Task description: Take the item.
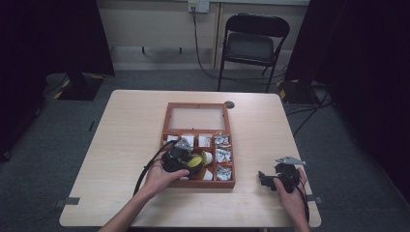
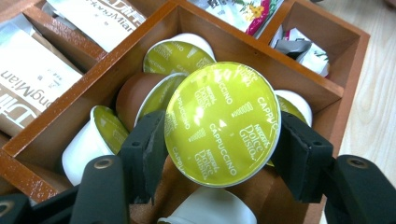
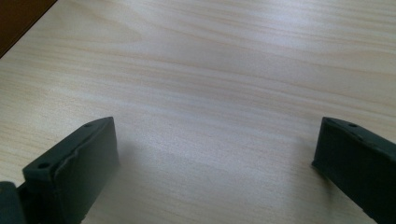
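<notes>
Down at the near edge, the right gripper (image 1: 269,181) rests on the pale, fine-grained wooden table (image 1: 130,125), its matte black jaws spread wide with nothing but bare woodgrain between them in the right gripper view. Over on the left, the left gripper (image 2: 219,154) is clamped on a coffee capsule (image 2: 222,123), rubbery pads squeezing the rim of its round, glossy yellow-green foil lid, printed "Cappuccino". The capsule sits tilted just above a compartment of the reddish-brown wooden box (image 1: 168,137), where more capsules (image 2: 173,58) lie jumbled: smooth white cups, one brown, same shiny lids. Beyond, neighbouring compartments hold flat paper sachets (image 2: 28,81), and the glass-paned lid (image 1: 197,117) lies open behind.
</notes>
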Available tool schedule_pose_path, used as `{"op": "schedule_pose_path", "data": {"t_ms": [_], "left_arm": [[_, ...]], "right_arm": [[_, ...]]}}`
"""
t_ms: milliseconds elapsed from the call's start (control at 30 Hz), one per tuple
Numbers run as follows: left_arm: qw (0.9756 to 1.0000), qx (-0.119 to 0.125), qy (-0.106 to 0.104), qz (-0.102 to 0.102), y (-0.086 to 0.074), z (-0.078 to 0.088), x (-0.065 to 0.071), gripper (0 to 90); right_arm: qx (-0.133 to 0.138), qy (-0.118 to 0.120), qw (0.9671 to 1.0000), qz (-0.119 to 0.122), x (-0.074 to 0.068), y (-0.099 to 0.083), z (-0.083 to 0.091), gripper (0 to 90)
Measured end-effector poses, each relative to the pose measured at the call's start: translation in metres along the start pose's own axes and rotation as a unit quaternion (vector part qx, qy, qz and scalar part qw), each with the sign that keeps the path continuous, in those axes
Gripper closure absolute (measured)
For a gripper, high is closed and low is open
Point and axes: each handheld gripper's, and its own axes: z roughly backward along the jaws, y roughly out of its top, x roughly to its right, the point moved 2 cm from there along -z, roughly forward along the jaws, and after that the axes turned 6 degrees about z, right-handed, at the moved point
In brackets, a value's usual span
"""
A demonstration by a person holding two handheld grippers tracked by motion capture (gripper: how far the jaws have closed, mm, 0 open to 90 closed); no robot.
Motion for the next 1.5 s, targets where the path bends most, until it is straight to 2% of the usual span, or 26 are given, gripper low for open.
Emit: {"op": "schedule_pose_path", "data": {"t_ms": [267, 500, 833, 1133, 1500], "left_arm": [[0.9997, 0.024, 0.004, -0.007, 0.005, 0.007, 0.005, 38.8], [0.9995, 0.028, 0.009, -0.010, 0.006, 0.010, 0.004, 38.8], [0.9985, 0.053, 0.013, -0.007, 0.010, 0.023, 0.003, 38.8], [0.9979, 0.062, 0.018, -0.011, 0.012, 0.034, 0.002, 38.8], [0.9969, 0.076, 0.022, -0.005, 0.013, 0.045, -0.004, 38.8]], "right_arm": [[0.000, 0.000, 1.0000, 0.000, 0.000, 0.000, 0.000, 0.0], [0.000, 0.000, 1.0000, 0.000, 0.000, 0.000, 0.000, 0.0], [0.000, 0.001, 1.0000, 0.000, 0.000, 0.000, 0.000, 0.0], [0.000, 0.001, 1.0000, 0.000, 0.000, 0.000, 0.000, 0.0], [0.000, 0.001, 1.0000, 0.000, 0.000, 0.000, 0.000, 0.0]]}}
